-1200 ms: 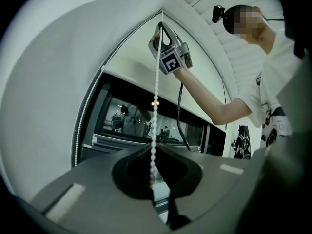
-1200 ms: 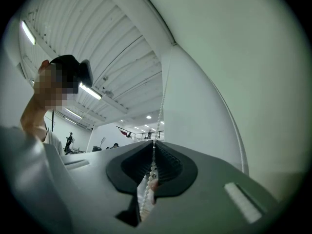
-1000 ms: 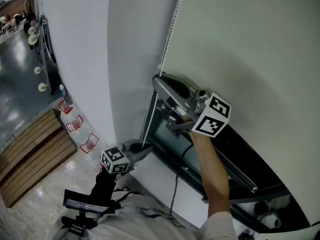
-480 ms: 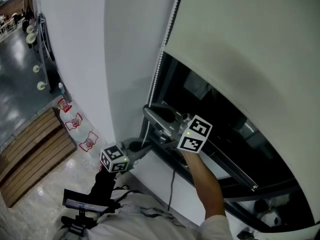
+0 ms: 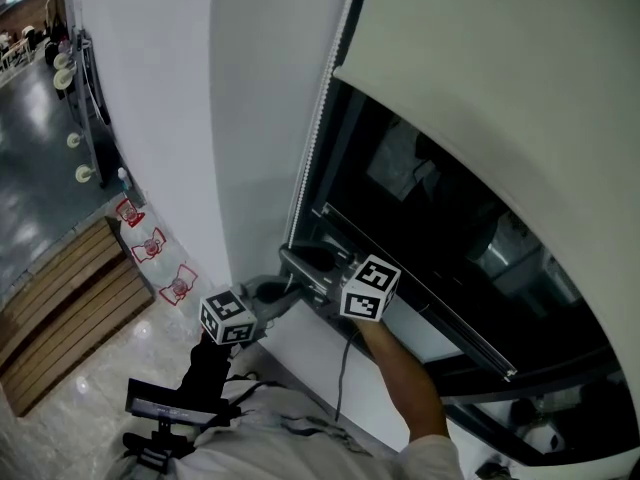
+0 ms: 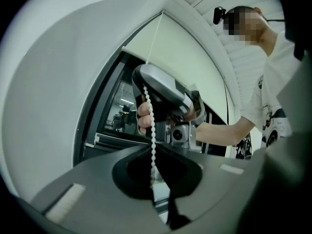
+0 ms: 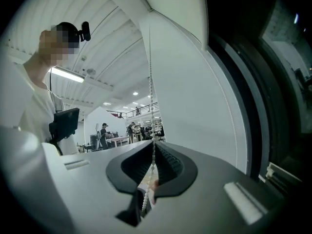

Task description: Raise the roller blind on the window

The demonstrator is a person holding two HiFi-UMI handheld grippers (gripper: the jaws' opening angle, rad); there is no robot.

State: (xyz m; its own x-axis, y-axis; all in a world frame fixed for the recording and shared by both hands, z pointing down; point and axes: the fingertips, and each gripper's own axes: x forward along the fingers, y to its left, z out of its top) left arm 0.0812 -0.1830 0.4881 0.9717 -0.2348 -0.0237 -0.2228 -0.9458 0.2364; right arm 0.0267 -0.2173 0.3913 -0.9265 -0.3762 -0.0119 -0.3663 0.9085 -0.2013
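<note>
The cream roller blind (image 5: 500, 78) hangs over the dark window, its bottom edge slanting across the upper right of the head view. A white bead chain (image 5: 318, 138) runs down the left side of the window frame. My right gripper (image 5: 292, 260) is low by the sill, shut on the bead chain (image 7: 151, 106), which passes between its jaws (image 7: 154, 147). Just below it, my left gripper (image 5: 290, 296) sits by the wall. The bead chain (image 6: 150, 116) drops from the right gripper (image 6: 165, 94) into the left gripper (image 6: 153, 155), which looks shut on it.
A white wall (image 5: 200, 118) stands left of the window. The black window frame and sill (image 5: 440, 328) run down to the right. A wooden bench (image 5: 70, 308) lies on the shiny floor far below. A black cable (image 5: 345, 388) hangs under the sill.
My right gripper has come down along the frame with the chain. The blind's bottom edge has risen, baring more dark glass. The left gripper has not moved.
</note>
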